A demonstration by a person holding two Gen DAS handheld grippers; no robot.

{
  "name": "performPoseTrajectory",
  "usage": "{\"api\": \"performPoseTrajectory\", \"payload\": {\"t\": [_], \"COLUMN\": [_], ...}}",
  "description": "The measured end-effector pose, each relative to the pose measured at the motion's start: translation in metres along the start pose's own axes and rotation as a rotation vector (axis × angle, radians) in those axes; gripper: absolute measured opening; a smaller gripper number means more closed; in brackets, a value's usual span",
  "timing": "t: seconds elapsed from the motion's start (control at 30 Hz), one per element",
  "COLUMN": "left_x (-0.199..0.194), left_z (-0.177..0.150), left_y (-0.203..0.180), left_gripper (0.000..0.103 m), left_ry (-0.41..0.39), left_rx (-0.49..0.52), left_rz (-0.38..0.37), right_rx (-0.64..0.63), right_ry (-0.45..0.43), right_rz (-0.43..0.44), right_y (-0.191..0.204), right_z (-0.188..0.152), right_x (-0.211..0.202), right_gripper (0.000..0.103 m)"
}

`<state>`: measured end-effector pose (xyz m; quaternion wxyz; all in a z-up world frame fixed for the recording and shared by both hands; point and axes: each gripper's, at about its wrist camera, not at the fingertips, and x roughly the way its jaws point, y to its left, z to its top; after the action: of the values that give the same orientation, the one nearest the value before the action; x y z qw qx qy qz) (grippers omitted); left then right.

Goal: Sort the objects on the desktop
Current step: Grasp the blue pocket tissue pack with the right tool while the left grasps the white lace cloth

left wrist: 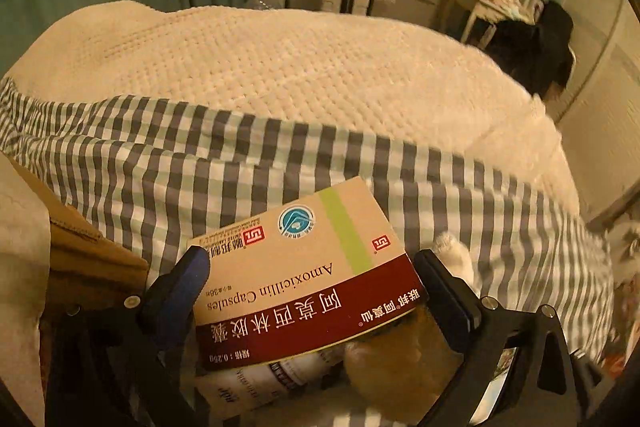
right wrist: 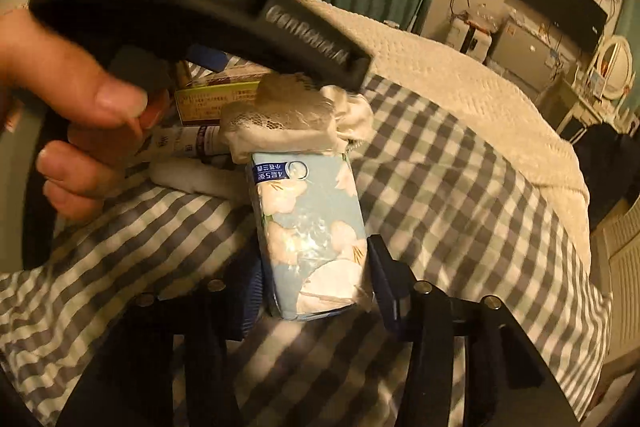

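In the left wrist view, the left gripper (left wrist: pixel 312 263) holds an Amoxicillin box (left wrist: pixel 304 275) between its two fingers, with both pads pressing on the box sides. Under the box lie a white tube (left wrist: pixel 256 383) and a brownish soft thing (left wrist: pixel 400 359) on the checked sheet (left wrist: pixel 240 163).

In the right wrist view, the right gripper (right wrist: pixel 316 275) has its jaws about half closed around a tissue pack (right wrist: pixel 312 231) with a flower print, which lies on the checked sheet; the pads seem to touch its sides. Just behind the pack is a white lace cloth (right wrist: pixel 280 123), then some medicine boxes (right wrist: pixel 212 99). A hand (right wrist: pixel 76 115) holds the other gripper body above them. Farther back, a cream blanket (right wrist: pixel 460 79) covers the bed.
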<state>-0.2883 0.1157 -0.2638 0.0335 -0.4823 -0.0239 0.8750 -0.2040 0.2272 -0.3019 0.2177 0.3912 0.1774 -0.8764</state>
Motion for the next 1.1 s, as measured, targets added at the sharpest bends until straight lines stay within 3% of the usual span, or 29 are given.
{"api": "performPoseTrajectory", "payload": {"t": [0.23,0.27,0.3,0.37,0.47,0.53,0.6,0.7,0.73,0.83,0.93,1.1], "left_x": [-0.018,-0.023,-0.024,-0.032,-0.055,-0.072,-0.078,-0.081,-0.079,-0.07,-0.07,-0.055], "left_z": [-0.044,-0.057,-0.064,-0.083,-0.087,-0.079,-0.072,-0.059,-0.053,-0.035,-0.025,-0.047], "left_y": [-0.004,-0.007,-0.01,-0.012,-0.011,-0.017,-0.028,-0.049,-0.055,-0.061,-0.07,-0.093], "left_gripper": [0.098,0.096,0.087,0.084,0.084,0.085,0.091,0.092,0.094,0.095,0.095,0.095], "left_ry": [0.04,0.059,0.08,0.125,0.036,-0.058,-0.105,-0.14,-0.104,0.015,0.04,0.099], "left_rx": [0.093,0.123,0.139,0.141,0.136,0.178,0.266,0.482,0.572,0.695,0.753,0.792], "left_rz": [-0.007,-0.017,-0.042,-0.097,-0.095,-0.025,0.05,0.171,0.183,0.178,0.122,0.004], "right_rx": [0.136,0.171,0.192,0.21,0.207,0.223,0.246,0.294,0.308,0.342,0.352,0.37], "right_ry": [-0.05,-0.069,-0.082,-0.111,-0.165,-0.206,-0.244,-0.297,-0.311,-0.331,-0.329,-0.351], "right_rz": [-0.064,-0.074,-0.081,-0.111,-0.132,-0.138,-0.139,-0.124,-0.117,-0.103,-0.097,-0.078], "right_y": [-0.026,-0.032,-0.035,-0.036,-0.031,-0.031,-0.031,-0.036,-0.04,-0.046,-0.05,-0.054], "right_z": [-0.012,-0.013,-0.012,-0.009,-0.004,0.0,-0.003,0.001,0.001,0.004,0.007,0.009], "right_x": [-0.06,-0.072,-0.079,-0.098,-0.123,-0.141,-0.158,-0.172,-0.175,-0.176,-0.173,-0.177], "right_gripper": [0.044,0.044,0.044,0.044,0.044,0.044,0.044,0.044,0.044,0.044,0.044,0.044]}}
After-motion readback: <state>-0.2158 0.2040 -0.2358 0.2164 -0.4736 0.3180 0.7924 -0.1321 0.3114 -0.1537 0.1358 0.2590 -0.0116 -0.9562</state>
